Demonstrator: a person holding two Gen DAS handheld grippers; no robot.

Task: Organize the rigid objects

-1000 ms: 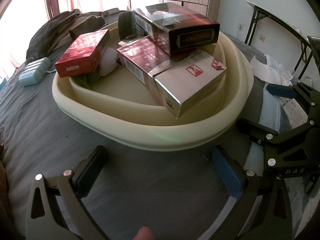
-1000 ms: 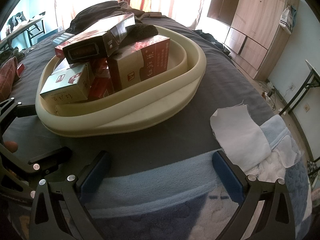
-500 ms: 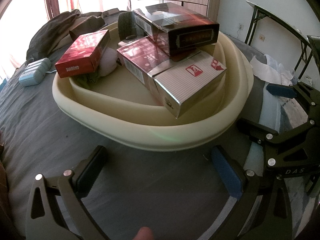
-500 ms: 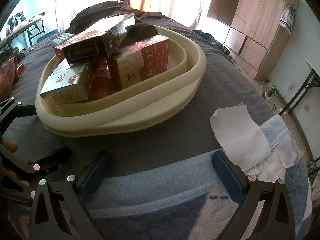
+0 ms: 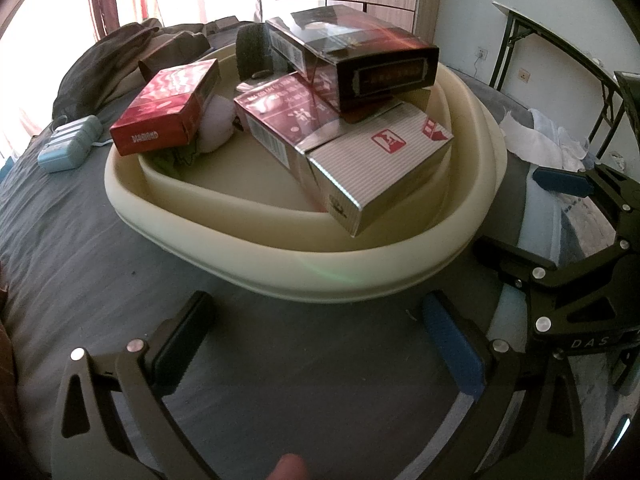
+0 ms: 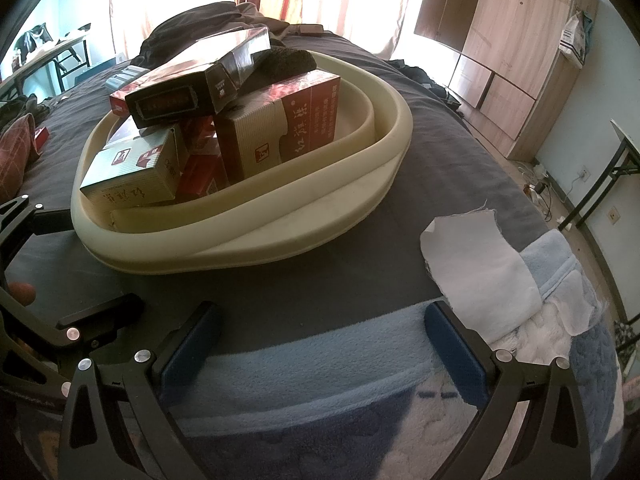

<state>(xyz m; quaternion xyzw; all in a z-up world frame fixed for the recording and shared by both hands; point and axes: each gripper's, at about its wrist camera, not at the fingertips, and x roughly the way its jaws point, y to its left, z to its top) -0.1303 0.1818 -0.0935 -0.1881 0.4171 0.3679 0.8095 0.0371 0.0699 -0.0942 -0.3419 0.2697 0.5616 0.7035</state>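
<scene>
A cream oval basin (image 5: 280, 256) (image 6: 304, 224) sits on a grey bed and holds several cartons. A black carton (image 5: 360, 60) (image 6: 192, 84) lies on top of the pile. Under it are a silver-striped carton (image 5: 380, 164) (image 6: 132, 168), a dark red carton (image 5: 280, 120) and a red-and-silver carton (image 6: 288, 124). A red carton (image 5: 168, 116) leans on the far rim. My left gripper (image 5: 316, 332) is open and empty, just short of the basin's near rim. My right gripper (image 6: 320, 336) is open and empty over a blue towel, also short of the basin.
A white cloth (image 6: 480, 264) and blue towel (image 6: 320, 368) lie right of the basin. A pale blue device (image 5: 68, 144) lies on the bed to its left. Dark clothes (image 5: 132, 56) are heaped behind. A wardrobe (image 6: 512, 48) and folding tables (image 5: 560, 52) stand around the bed.
</scene>
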